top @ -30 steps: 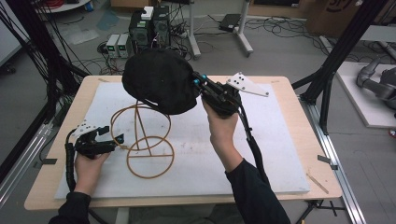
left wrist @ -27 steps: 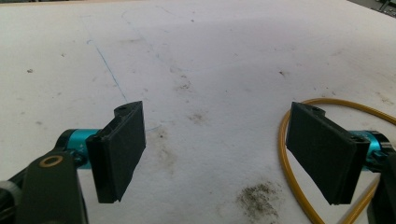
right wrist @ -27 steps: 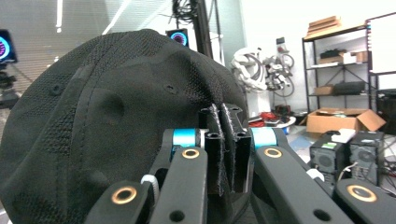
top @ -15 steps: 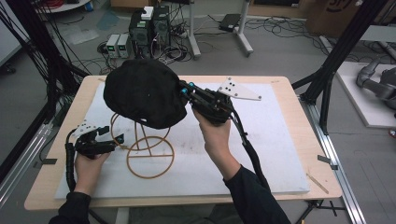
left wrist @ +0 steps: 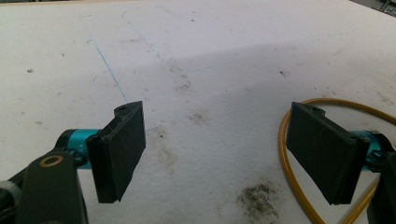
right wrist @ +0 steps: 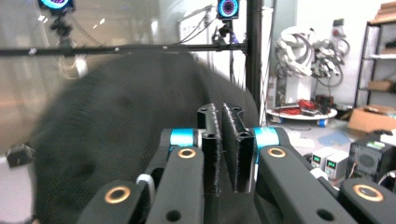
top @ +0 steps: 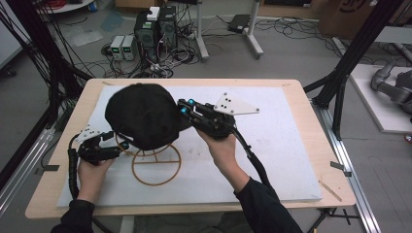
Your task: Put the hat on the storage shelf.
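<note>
Resting on the white mat (top: pixel 272 145) at the near left part of the table (top: pixel 311 121), the left gripper (top: pixel 118 144) sits low in the person's left hand (top: pixel 92 170), and its 2 jaws stand wide apart with nothing between them. In the left gripper view, the gold wire ring (left wrist: pixel 292 154) of the stand's base curves just beside one of the pads (left wrist: pixel 322 156). A little farther in, the wire stand (top: pixel 155 165) rests on the mat, its round base flat. The black cap (top: pixel 143 116) sits over the top of this stand and hides the upper wires. From the right side comes the right gripper (top: pixel 183 108), held in the right hand (top: pixel 221 148). Its jaws have just been opening a little, but in the right gripper view they are almost together, with the cap's dark fabric (right wrist: pixel 116 140) pinched at its edge between them. Behind the table, grey boxes (top: pixel 124 46) and cables lie on the floor.
</note>
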